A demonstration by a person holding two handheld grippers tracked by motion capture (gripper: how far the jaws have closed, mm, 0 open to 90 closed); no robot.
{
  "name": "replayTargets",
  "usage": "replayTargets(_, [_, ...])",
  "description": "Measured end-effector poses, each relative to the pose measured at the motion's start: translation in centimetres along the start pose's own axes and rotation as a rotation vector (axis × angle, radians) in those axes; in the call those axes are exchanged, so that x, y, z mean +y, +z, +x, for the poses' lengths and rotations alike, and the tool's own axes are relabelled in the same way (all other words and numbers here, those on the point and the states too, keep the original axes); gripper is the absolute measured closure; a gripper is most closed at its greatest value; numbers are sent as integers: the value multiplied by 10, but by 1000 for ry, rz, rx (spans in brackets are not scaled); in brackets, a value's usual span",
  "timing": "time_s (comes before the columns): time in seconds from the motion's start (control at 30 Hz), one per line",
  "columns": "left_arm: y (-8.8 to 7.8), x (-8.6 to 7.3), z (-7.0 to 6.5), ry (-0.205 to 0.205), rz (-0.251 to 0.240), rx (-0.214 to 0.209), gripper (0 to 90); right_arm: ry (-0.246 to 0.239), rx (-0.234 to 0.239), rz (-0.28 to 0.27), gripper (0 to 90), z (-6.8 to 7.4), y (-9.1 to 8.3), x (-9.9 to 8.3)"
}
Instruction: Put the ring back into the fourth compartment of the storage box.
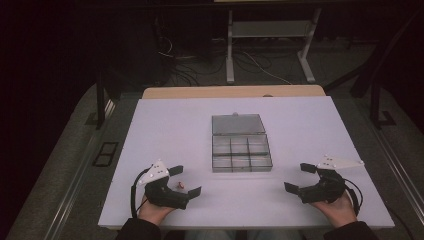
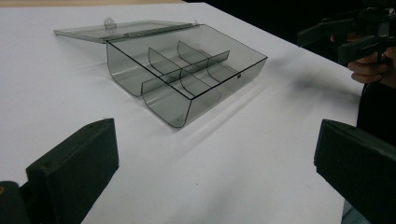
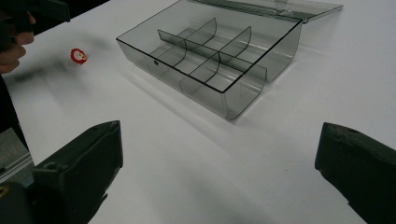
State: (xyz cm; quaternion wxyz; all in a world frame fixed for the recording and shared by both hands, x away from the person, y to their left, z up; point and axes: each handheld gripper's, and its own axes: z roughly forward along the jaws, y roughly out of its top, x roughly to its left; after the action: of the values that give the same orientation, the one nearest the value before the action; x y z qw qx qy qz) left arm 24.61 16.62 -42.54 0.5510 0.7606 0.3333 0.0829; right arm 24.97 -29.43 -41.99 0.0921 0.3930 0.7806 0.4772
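Note:
A smoky clear compartment box [image 1: 241,152] lies in the middle of the white table, its lid [image 1: 238,124] folded back flat behind it. The box [image 2: 187,74] has several empty compartments [image 3: 210,60]. A small red-and-white piece [image 1: 180,185] lies on the table between the jaws of my left gripper [image 1: 185,181], with no pad touching it; the same piece [image 3: 78,55] is seen from the right gripper view. My left gripper [image 2: 215,163] stands wide open at the front left. My right gripper [image 1: 299,178] is open and empty at the front right, with its jaws [image 3: 215,168] facing the box.
The white tabletop [image 1: 150,125] ends close in front of both hands. A wooden edge [image 1: 235,92] runs along its back. Beyond it stand white desk legs [image 1: 230,55] and cables on a dark floor. Dark frame posts [image 1: 101,100] flank the table.

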Motion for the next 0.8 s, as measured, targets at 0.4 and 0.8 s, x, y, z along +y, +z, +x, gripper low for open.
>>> replayTargets(0.4, [-1, 0, 1, -3, -9, 3, 0, 11, 11, 14, 4, -2, -2, -1])
replayTargets(0.8, [-1, 0, -1, 3, 0, 9, 0, 12, 18, 28, 4, -2, -2, -2])
